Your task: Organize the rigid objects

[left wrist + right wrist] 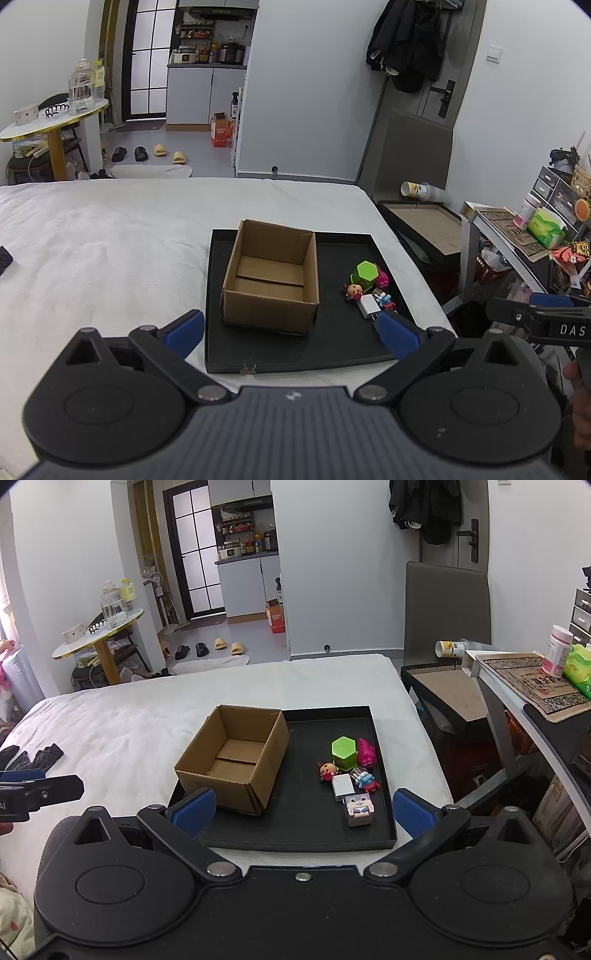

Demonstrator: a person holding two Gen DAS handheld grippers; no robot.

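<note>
Sitting in a loose cluster on the right half of a shallow black tray (384, 775): a green hexagonal block (344, 752), a pink toy (366, 752) touching its right side, a small red-and-tan doll figure (327, 771) to its left, a white rectangular block (342, 787) just in front, a blue-and-red figure (365, 781) beside that block, and a cube printed with a rabbit face (358, 808) nearest the camera. On the tray's left half stands an open cardboard box (236, 760), upright, flaps folded inside, nothing visible in it. The tray rests on a bed (122, 723) with a white cover, near its right edge. Left tool (291, 328): blue-padded fingers spread wide, holding nothing, poised above the tray's near edge with the box between them. Right tool (303, 812): fingers likewise spread wide and unloaded, above the tray's near edge. To the right of the bed, a desk (491, 686) carries a patterned mat, a pink-capped bottle (557, 650) and a green tissue pack (580, 668).
</note>
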